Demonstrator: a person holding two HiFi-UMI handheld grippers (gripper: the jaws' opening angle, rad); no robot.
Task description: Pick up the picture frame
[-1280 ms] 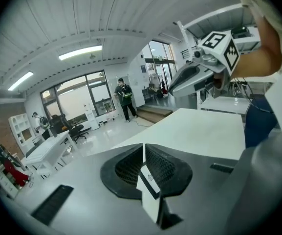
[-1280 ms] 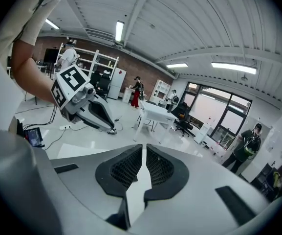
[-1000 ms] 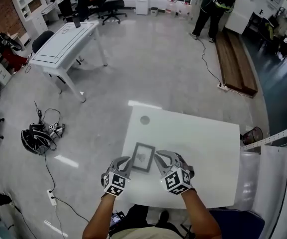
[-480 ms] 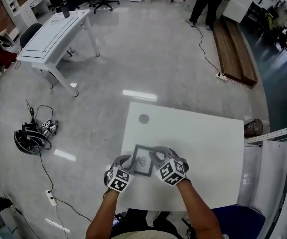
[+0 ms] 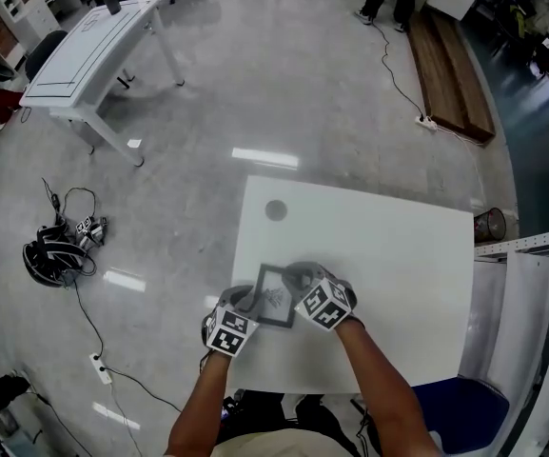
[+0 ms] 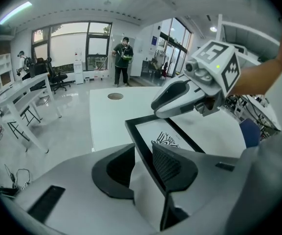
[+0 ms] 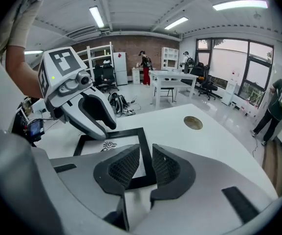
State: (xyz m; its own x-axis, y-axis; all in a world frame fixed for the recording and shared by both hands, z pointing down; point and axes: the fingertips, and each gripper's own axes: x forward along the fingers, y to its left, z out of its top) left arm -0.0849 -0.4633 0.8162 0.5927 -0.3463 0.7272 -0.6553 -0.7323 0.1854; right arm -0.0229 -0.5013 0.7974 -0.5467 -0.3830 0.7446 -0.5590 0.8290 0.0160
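A black picture frame holding a white print with a dark emblem lies near the front left of the white table. My left gripper is at the frame's left edge. In the left gripper view that edge runs between the open jaws, against the right pad with a gap to the left one. My right gripper is over the frame's right side. In the right gripper view its jaws stand narrowly shut on the black border.
A small round disc lies on the table's far left corner. On the floor to the left are a headset and cables. Another white table stands at the back left, a wooden platform at the back right, and a bin beside the table.
Both grippers have moved in from the frame's sides onto its edges. The right one has closed on the right border. The head camera has shifted forward a little.
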